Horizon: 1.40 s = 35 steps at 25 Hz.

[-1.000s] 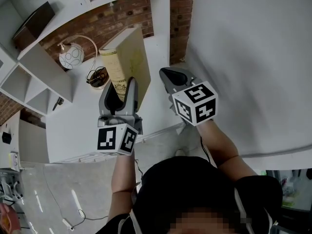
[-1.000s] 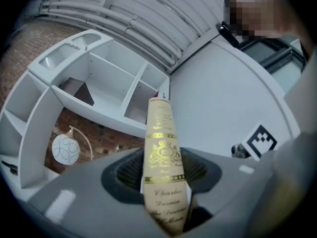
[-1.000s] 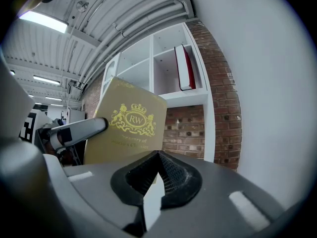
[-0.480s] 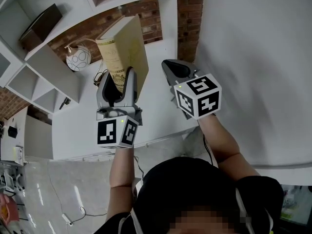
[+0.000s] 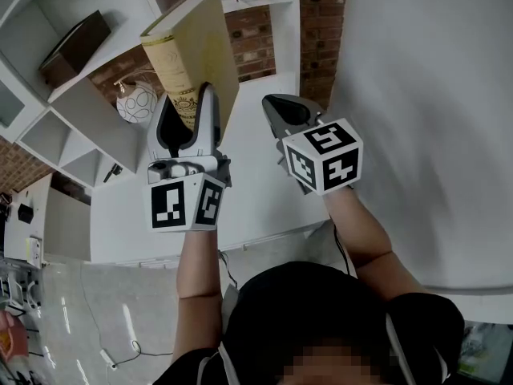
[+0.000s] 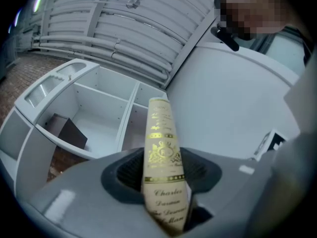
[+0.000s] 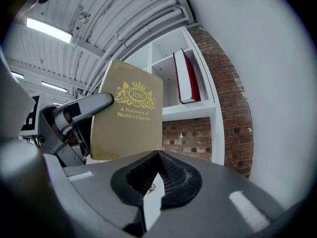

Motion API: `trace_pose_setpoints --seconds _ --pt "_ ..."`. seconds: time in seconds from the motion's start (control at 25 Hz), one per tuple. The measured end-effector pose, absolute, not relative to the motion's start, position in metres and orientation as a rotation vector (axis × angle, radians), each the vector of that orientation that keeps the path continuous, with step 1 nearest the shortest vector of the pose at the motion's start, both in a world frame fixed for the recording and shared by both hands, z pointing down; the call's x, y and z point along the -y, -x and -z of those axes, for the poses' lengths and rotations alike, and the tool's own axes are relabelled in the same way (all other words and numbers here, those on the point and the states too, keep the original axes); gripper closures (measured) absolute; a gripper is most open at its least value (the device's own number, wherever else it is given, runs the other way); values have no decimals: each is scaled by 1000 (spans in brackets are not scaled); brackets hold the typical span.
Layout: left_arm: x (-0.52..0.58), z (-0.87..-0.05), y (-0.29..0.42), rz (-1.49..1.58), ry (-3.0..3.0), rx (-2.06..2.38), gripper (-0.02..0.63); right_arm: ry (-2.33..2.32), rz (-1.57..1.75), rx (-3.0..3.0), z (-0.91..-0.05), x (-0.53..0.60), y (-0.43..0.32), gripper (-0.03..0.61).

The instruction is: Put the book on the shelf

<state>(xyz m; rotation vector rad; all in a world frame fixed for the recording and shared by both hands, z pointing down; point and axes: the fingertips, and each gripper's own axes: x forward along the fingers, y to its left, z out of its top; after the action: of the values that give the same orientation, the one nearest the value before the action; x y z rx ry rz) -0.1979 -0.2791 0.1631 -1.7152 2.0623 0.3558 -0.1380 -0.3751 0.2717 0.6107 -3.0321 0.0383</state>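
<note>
Now | left gripper [image 5: 186, 107] jaws clamp book [image 5: 200, 42] | right gripper [image 5: 276, 107] jaws together

Tan gilt book [image 5: 200, 42], upright in left tool [image 5: 189, 111], near shelf [image 5: 88, 107]

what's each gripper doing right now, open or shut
left gripper: jaws closed on the tan book, gripping its lower end.
right gripper: jaws closed, holding nothing.
</note>
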Motion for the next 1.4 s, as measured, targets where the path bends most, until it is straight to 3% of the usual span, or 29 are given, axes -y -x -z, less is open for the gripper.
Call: trace_pose_setpoints --seconds 1.4 --pt "352 -22 228 -397 1548 -1907 408 -608 101 3069 -207 414 162 583"
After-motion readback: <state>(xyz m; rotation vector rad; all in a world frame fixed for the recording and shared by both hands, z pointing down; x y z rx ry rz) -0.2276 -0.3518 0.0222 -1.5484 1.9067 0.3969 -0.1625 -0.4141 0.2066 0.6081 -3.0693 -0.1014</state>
